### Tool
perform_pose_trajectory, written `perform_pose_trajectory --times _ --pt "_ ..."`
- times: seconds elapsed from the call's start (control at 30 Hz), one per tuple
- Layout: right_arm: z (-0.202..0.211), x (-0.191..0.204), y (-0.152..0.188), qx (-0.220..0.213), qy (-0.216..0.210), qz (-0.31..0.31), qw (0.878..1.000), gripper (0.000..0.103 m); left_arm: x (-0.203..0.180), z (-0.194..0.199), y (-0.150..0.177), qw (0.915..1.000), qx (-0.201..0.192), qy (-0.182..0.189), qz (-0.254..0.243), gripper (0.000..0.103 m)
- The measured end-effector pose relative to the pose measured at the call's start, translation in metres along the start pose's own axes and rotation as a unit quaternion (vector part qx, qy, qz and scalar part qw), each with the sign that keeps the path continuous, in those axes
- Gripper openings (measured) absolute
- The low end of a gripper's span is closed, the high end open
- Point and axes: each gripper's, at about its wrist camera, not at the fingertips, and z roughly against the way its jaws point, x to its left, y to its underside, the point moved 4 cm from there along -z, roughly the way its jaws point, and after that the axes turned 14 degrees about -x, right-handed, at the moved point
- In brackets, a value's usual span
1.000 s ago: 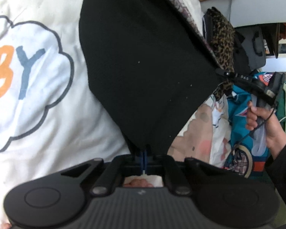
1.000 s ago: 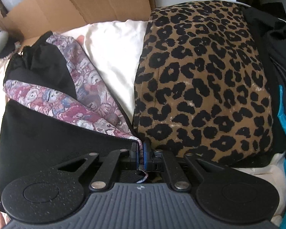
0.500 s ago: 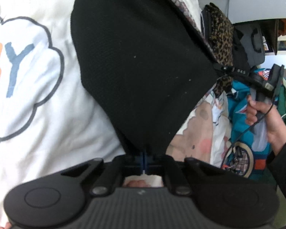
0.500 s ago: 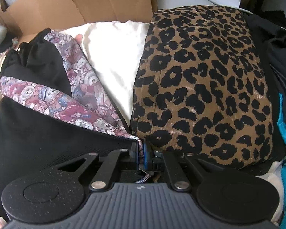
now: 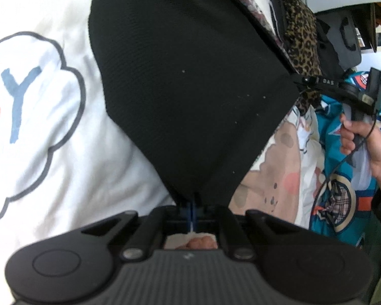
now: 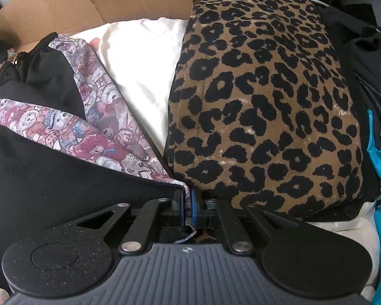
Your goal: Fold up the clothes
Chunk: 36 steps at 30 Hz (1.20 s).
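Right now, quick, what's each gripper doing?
Left gripper: shut on a corner of the black garment.
Right gripper: shut on another corner of the same garment, at its patterned lining.

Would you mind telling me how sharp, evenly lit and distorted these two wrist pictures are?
Left wrist view: strong fisheye bending with dark corners; the black garment reads as a nearly featureless dark mass, while the white printed fabric is bright and soft. Right wrist view: sharper; the leopard-print fabric shows crisp texture, the cream fabric is nearly blown out.
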Motion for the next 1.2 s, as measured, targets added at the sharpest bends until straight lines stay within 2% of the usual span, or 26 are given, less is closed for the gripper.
perform_pose_trajectory --times 0.13,0.27,0.33,0.37,0.43,0.5,0.53,0.6,0.7,0.9,1.03,1.1,1.2 --pt "0.006 0.008 -0.004 0.004 0.014 0.032 0.999 0.004 0.001 0.002 0.001 1.0000 0.004 0.001 -0.003 0.001" --pt "0.003 0.007 -0.001 0.007 0.022 0.028 0.999 0.004 0.007 -0.008 0.001 0.9999 0.009 -0.013 -0.007 0.002" --pt "-0.001 0.005 0.002 0.005 0.028 0.021 0.999 0.015 0.008 -0.009 -0.002 0.9997 0.015 -0.017 0.004 0.005" --pt "-0.002 0.004 0.003 0.001 0.028 0.011 1.000 0.016 0.008 -0.008 -0.003 0.9995 0.022 -0.018 0.012 0.006" --pt "0.000 -0.002 0.002 -0.004 0.021 -0.017 1.000 0.020 0.006 -0.001 -0.007 0.9993 0.027 -0.021 0.014 0.015" --pt "0.008 -0.007 0.002 -0.006 0.019 -0.030 0.999 0.028 0.005 0.011 -0.013 0.9993 0.024 -0.028 0.007 0.040" --pt "0.013 -0.010 0.002 -0.009 0.021 -0.033 0.999 0.033 0.005 0.016 -0.016 0.9992 0.022 -0.033 0.004 0.043" --pt "0.024 -0.017 0.002 -0.015 0.022 -0.046 0.999 0.037 0.006 0.033 -0.027 0.9988 0.015 -0.045 0.004 0.043" --pt "0.045 -0.027 0.003 -0.030 0.009 -0.089 0.996 0.037 0.007 0.060 -0.045 0.9979 0.000 -0.064 0.003 0.043" --pt "0.082 -0.022 0.002 -0.055 -0.018 -0.123 0.991 0.037 0.004 0.124 -0.089 0.9939 -0.036 -0.103 0.011 0.043" --pt "0.102 -0.013 -0.002 -0.053 -0.029 -0.139 0.988 0.037 -0.003 0.159 -0.112 0.9884 -0.057 -0.137 0.034 0.043" --pt "0.111 -0.007 -0.009 -0.052 -0.038 -0.153 0.986 0.037 -0.010 0.177 -0.122 0.9840 -0.076 -0.155 0.044 0.052" --pt "0.126 -0.001 -0.020 -0.051 -0.050 -0.167 0.983 0.037 -0.016 0.211 -0.136 0.9752 -0.099 -0.188 0.063 0.054"
